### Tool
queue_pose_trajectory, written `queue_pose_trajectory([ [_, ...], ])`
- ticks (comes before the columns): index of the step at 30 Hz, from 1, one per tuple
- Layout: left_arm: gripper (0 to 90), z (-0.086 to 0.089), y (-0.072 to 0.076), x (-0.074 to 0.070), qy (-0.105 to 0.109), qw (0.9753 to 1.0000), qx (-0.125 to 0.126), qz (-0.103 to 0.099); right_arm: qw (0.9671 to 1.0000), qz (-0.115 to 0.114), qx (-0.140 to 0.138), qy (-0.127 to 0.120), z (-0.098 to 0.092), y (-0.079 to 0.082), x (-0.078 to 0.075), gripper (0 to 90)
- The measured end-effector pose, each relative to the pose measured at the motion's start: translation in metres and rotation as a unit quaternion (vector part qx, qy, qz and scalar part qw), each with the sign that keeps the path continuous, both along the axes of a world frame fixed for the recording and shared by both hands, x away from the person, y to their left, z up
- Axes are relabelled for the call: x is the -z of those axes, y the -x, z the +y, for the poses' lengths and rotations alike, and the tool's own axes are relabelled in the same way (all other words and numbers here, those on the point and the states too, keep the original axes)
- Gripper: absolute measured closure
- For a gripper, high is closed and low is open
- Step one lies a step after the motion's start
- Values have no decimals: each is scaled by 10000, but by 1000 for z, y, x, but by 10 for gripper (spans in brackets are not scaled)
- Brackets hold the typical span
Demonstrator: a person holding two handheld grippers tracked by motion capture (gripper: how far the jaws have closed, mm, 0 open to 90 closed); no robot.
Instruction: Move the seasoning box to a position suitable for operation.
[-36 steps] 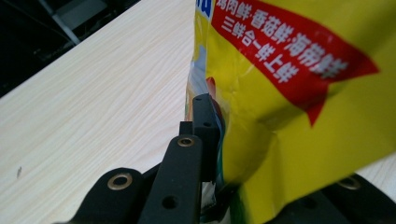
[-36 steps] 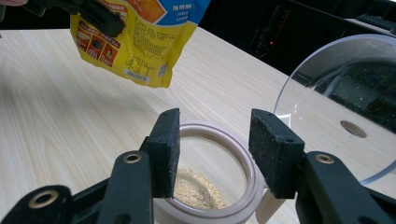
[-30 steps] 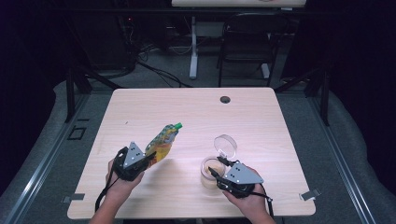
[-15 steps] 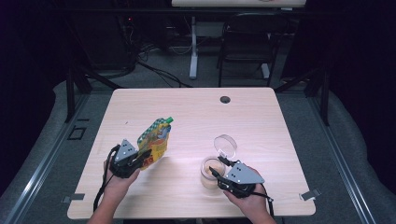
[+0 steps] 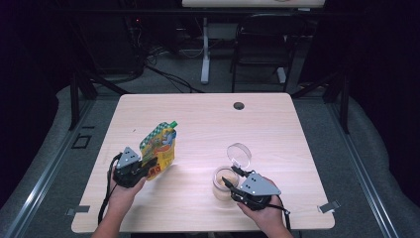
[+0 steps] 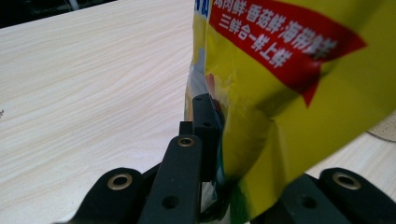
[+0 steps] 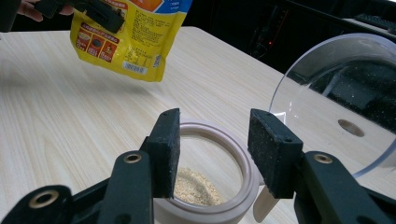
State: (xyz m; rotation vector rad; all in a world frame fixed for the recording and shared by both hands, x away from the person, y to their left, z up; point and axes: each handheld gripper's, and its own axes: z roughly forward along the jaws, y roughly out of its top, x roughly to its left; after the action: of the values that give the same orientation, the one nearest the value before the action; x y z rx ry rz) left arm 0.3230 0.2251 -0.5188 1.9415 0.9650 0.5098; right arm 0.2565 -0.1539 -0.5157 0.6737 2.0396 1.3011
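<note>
My left gripper (image 5: 147, 166) (image 6: 223, 133) is shut on the lower edge of a yellow printed pouch (image 5: 160, 145) (image 6: 303, 93), holding it nearly upright with its green spout on top, left of the jar. The pouch (image 7: 135, 37) hangs above the table at the top left of the right gripper view, with one of the left gripper's fingers (image 7: 100, 16) on it. A round beige jar (image 5: 221, 182) (image 7: 219, 211) holds pale grains (image 7: 196, 186). Its clear hinged lid (image 5: 239, 153) (image 7: 336, 98) stands open. My right gripper (image 5: 231, 177) (image 7: 215, 144) is open, jaws apart over the jar's near rim.
The light wooden table (image 5: 208, 119) has a dark round cable hole (image 5: 239, 105) (image 7: 350, 127) near its far edge. Behind the table stand a dark chair (image 5: 257, 44), a white desk leg (image 5: 204, 49) and loose cables on the floor.
The left gripper has swung the pouch from leaning toward the jar to nearly upright and drawn it slightly left. The right gripper and jar have stayed still.
</note>
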Motion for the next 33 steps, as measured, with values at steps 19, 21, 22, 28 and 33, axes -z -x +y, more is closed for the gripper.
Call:
queue_pose_trajectory([
  [19,887,4,-5,8,103,9999,-52,126,10000,44,10,-52,-1,0,-1,540],
  [21,886,4,-6,9,70,9999,-51,125,10000,47,5,-46,-1,-1,0,540],
  [22,886,4,-6,10,63,9999,-54,135,10000,55,2,-55,-1,-1,0,540],
  [28,883,3,-7,14,-49,9998,-45,190,9999,54,1,-85,-1,0,0,540],
  [33,878,5,-8,16,25,9997,-84,208,10000,53,2,-64,-1,-1,0,540],
])
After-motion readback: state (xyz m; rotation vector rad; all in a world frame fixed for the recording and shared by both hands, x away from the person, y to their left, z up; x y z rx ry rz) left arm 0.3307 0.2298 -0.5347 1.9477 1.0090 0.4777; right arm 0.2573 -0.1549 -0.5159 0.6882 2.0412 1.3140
